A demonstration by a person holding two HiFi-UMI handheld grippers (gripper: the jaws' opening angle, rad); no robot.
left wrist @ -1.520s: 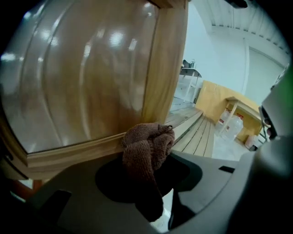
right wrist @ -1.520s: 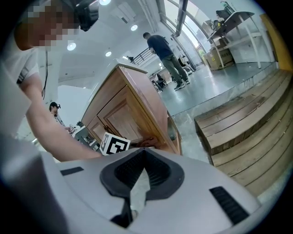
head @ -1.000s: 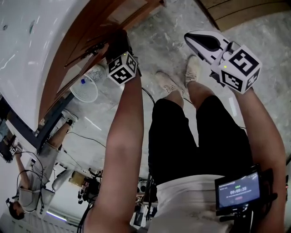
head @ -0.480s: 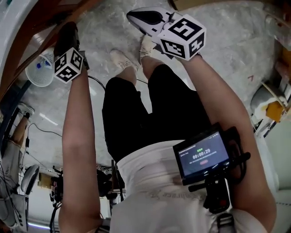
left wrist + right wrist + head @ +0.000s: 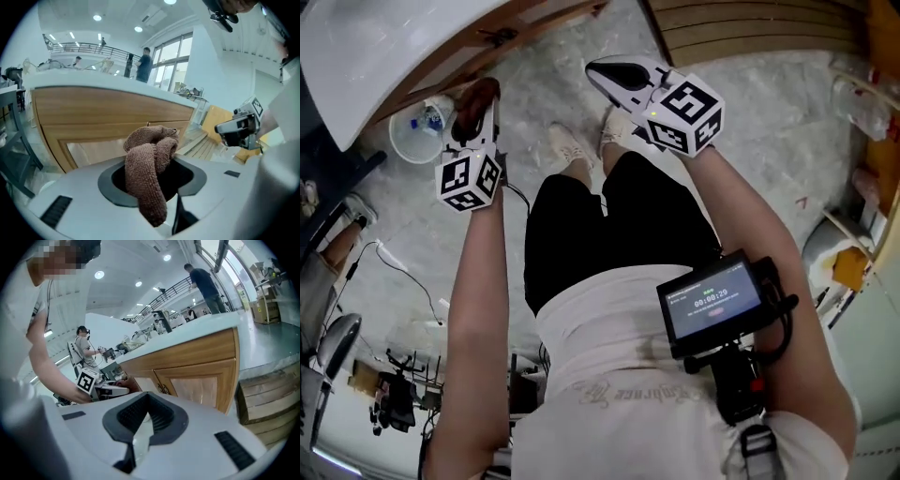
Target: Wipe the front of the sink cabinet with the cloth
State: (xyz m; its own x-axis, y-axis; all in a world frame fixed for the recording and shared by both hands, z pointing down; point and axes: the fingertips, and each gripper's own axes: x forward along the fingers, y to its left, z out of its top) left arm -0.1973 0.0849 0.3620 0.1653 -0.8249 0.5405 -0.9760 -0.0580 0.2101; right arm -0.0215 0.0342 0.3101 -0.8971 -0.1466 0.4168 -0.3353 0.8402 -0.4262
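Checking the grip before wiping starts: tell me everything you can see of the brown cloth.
The cloth is brown, looped terry-like fabric, bunched into thick folds. The left tongs are shut on it; one fold stands up, another droops toward the camera. It faces the wooden cabinet front, apparently not touching it.
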